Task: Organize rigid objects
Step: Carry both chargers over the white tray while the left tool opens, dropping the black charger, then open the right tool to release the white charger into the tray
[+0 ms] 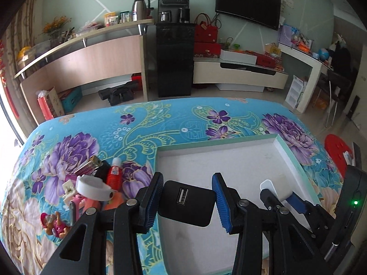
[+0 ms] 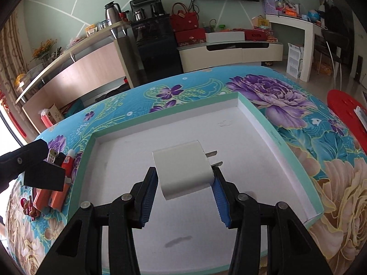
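My left gripper (image 1: 187, 194) is shut on a black USB charger block (image 1: 187, 204), which hangs over the near left part of a shallow white tray with a teal rim (image 1: 218, 143). My right gripper (image 2: 184, 183) is shut on a white plug charger (image 2: 183, 167) with its metal prongs pointing right, above the middle of the tray (image 2: 160, 119). In the left wrist view the right gripper (image 1: 279, 199) shows at the right with the white charger (image 1: 267, 184). The left gripper (image 2: 34, 167) with the black block (image 2: 43, 178) shows at the left edge of the right wrist view.
A pile of small items lies on the floral bedspread left of the tray: a red glue bottle (image 1: 114, 174), a silver harmonica (image 1: 88, 166), a white band (image 1: 94, 188), a toy figure (image 1: 55, 224). A red stool (image 2: 344, 107) stands beyond the bed's right edge.
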`<state>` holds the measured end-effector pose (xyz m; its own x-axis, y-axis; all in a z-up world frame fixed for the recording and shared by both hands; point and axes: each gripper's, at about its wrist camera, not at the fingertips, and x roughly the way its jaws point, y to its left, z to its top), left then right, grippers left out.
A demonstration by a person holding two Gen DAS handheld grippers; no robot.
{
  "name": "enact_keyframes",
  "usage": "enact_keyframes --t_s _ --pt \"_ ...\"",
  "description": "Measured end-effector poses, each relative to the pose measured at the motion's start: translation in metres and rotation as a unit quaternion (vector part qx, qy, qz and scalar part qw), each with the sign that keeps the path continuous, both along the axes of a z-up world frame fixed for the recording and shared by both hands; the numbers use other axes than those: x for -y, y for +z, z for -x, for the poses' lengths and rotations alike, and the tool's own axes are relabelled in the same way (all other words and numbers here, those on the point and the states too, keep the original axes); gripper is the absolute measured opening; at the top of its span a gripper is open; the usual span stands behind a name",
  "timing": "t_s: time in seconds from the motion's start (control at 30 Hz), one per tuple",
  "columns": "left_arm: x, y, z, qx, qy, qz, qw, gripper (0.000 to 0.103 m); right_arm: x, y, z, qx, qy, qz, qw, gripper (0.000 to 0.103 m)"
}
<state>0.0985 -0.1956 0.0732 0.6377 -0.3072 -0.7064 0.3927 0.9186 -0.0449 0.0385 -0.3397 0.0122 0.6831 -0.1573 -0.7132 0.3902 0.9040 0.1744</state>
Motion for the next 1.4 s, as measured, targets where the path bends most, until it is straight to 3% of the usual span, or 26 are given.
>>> enact_keyframes --t_s 0.2,0.43,0.57,0.63,0.7,0.83,0.9,1.07,1.1,1.2,1.4 --pt "0.032 -0.018 -0.007 -0.014 -0.016 -0.017 0.9996 0.047 0.022 -0.008 0.008 -0.009 -0.031 -0.021 0.999 0.049" --pt "0.036 -0.035 -0.010 -0.045 -0.010 -0.028 0.9986 0.049 0.024 -0.006 0.009 -0.007 -0.036 -0.025 0.999 0.050" --pt "0.027 -0.031 -0.009 -0.048 0.005 -0.025 0.9985 0.063 0.020 -0.002 0.008 -0.008 -0.030 -0.015 0.999 0.051" --pt "0.021 -0.029 -0.008 -0.047 0.014 -0.029 0.9984 0.065 0.018 0.002 0.010 -0.006 -0.030 -0.007 1.000 0.058" --pt "0.013 -0.027 -0.006 -0.047 0.028 -0.030 0.9980 0.075 0.015 0.007 0.011 -0.005 -0.027 0.000 1.000 0.066" --pt "-0.007 -0.028 -0.003 -0.045 0.067 -0.037 0.9960 0.082 0.007 0.014 0.011 -0.009 -0.014 0.007 1.000 0.070" --pt "-0.016 -0.031 -0.004 -0.046 0.084 -0.047 0.9943 0.084 0.003 0.015 0.011 -0.016 -0.008 0.008 1.000 0.084" --pt "-0.042 -0.037 -0.008 -0.051 0.123 -0.050 0.9899 0.088 -0.003 0.014 0.010 -0.020 0.002 0.000 1.000 0.086" --pt "-0.047 -0.037 -0.008 -0.049 0.128 -0.049 0.9893 0.092 -0.004 0.015 0.010 -0.021 0.002 0.001 1.000 0.092" --pt "-0.060 -0.033 -0.012 -0.037 0.145 -0.050 0.9875 0.103 -0.008 0.017 0.009 -0.017 0.001 0.005 1.000 0.095" --pt "-0.094 -0.024 -0.024 -0.026 0.184 -0.038 0.9819 0.103 -0.013 0.025 0.004 -0.017 0.004 0.007 1.000 0.095"
